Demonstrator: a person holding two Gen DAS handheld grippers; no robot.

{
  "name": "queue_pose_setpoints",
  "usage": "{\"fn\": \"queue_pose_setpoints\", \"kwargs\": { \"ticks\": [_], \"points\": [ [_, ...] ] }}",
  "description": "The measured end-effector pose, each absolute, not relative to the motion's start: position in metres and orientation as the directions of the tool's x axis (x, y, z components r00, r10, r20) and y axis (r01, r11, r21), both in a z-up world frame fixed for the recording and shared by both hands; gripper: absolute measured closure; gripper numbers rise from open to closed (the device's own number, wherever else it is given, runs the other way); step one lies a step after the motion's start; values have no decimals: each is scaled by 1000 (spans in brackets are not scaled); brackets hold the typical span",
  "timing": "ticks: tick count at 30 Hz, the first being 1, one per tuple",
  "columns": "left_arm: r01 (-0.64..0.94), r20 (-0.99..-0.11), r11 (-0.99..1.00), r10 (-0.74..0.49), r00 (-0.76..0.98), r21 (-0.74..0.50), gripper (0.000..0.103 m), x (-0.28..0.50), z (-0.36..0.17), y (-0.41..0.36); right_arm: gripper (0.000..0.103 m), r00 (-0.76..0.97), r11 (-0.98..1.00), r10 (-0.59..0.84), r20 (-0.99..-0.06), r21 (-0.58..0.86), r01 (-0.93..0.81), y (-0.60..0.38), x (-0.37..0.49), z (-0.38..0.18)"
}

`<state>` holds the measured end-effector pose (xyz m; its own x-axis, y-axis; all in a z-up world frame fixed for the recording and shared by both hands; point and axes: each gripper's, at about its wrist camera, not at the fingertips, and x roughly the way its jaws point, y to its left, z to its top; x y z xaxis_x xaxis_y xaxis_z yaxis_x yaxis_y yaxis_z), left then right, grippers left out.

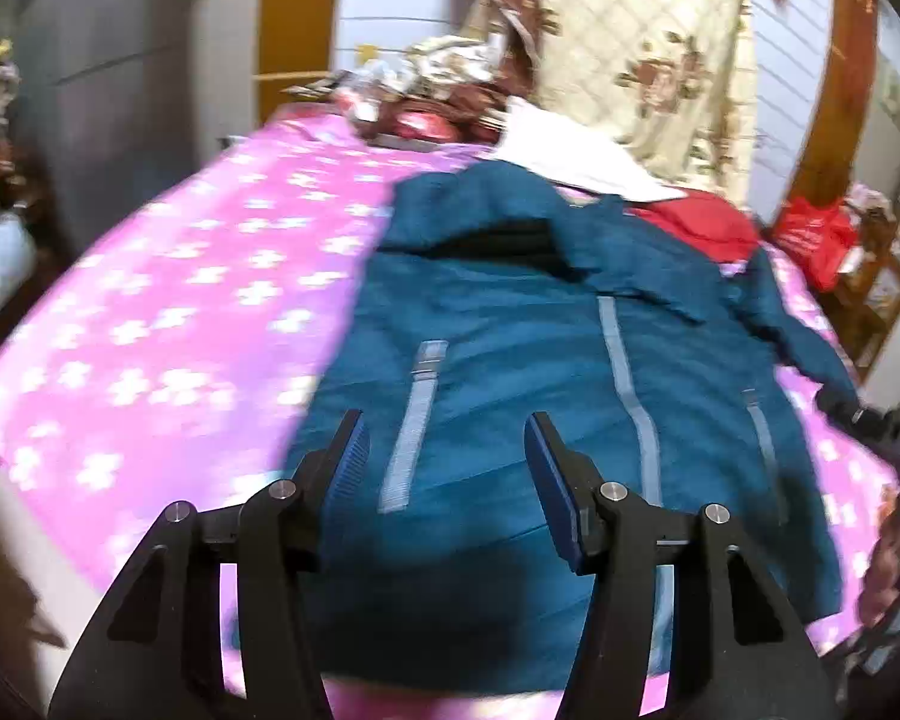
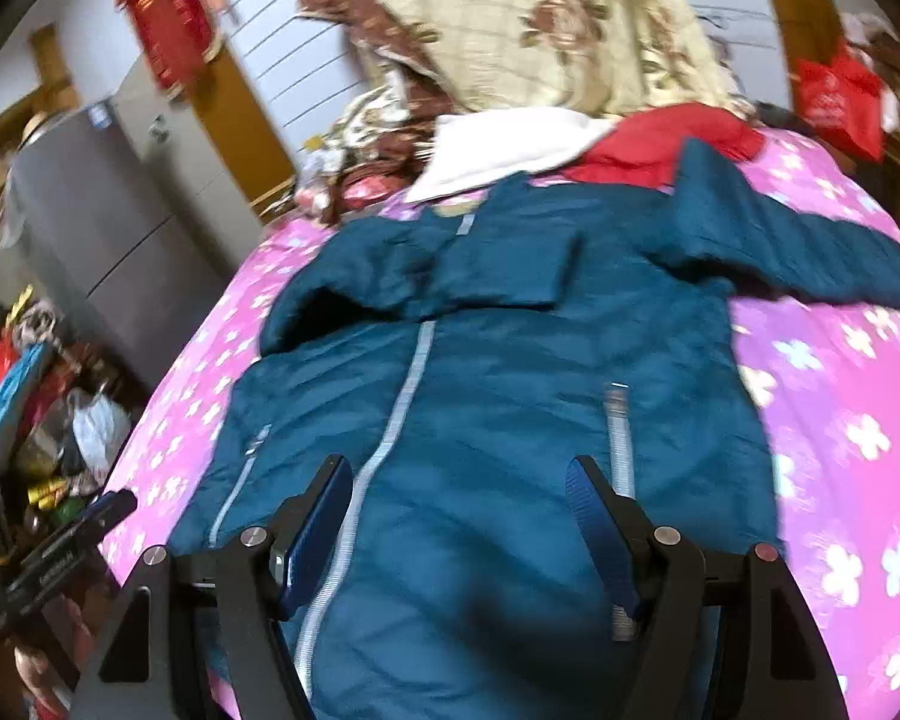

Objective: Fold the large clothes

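A large teal jacket (image 1: 510,372) with grey zip strips lies front up on the pink flowered bedspread (image 1: 168,312). Its left sleeve is folded in across the chest. Its right sleeve (image 2: 798,246) stretches out to the right. My left gripper (image 1: 447,426) is open and empty above the jacket's lower left part. My right gripper (image 2: 459,468) is open and empty above the jacket (image 2: 480,396) near its centre zip. The right gripper's tip also shows at the right edge of the left wrist view (image 1: 870,426). The left one shows at the lower left of the right wrist view (image 2: 78,534).
A white garment (image 2: 510,144) and a red garment (image 2: 660,150) lie beyond the jacket's collar. A cream flowered quilt (image 2: 540,18) is piled at the head of the bed. A grey cabinet (image 2: 108,204) and cluttered bags (image 2: 42,420) stand left of the bed. A red bag (image 1: 810,234) sits on the right.
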<state>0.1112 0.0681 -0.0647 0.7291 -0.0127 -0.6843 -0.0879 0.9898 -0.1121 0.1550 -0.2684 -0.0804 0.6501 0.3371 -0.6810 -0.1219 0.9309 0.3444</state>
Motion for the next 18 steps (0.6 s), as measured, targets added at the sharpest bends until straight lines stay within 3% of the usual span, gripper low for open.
{"fn": "queue_pose_setpoints", "kwargs": {
  "ticks": [8, 18],
  "points": [
    [-194, -638, 969, 52, 769, -155, 49, 73, -40, 116, 32, 633, 926, 377, -676, 295, -236, -206, 141, -60],
    [-196, -612, 971, 73, 788, -137, 49, 50, -21, 108, 32, 617, 925, 378, -690, 294, -239, -205, 131, -62]
  ]
}}
